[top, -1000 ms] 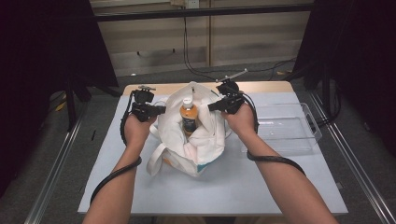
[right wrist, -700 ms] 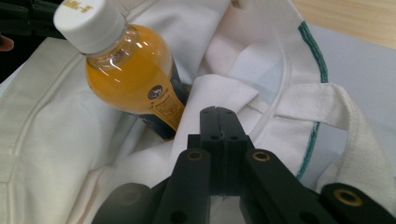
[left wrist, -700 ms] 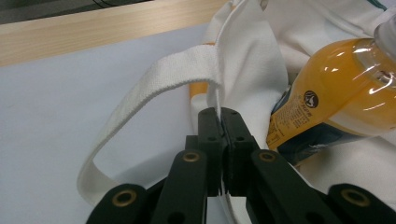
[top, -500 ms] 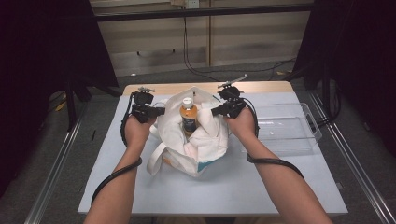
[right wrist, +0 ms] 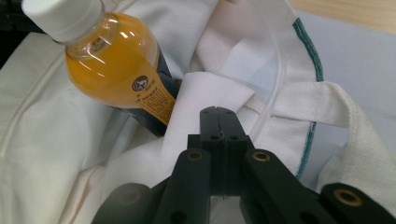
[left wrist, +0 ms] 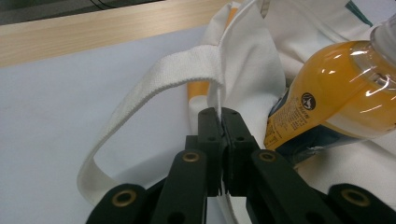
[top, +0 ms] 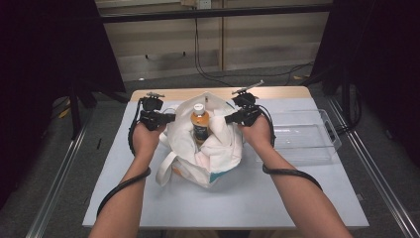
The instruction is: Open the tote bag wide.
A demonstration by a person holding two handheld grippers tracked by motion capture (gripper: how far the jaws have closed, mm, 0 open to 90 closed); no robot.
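the white cloth bag point(top: 205, 148) lies in the middle of the pale tabletop point(top: 247, 198), slumped and creased, its mouth held apart toward the far edge. nearest the person, its lower end bunches into folds with a loose woven strap point(top: 164, 171) curling out on the left of the bag. teal stitching edges one rim, and an orange patch shows at the bottom fold. inside the bag an orange drink bottle point(top: 199, 124) with a white cap and dark label stands up; its lower half is buried in the cloth. the left tool point(left wrist: 220, 122) is pressed together, pinching the bag's left rim just by the strap seam. the right tool point(right wrist: 219, 122) is pressed together on a fold of the bag's right rim. right of the bag sits a clear plastic tray point(top: 302, 141), its outline faint against the tabletop.
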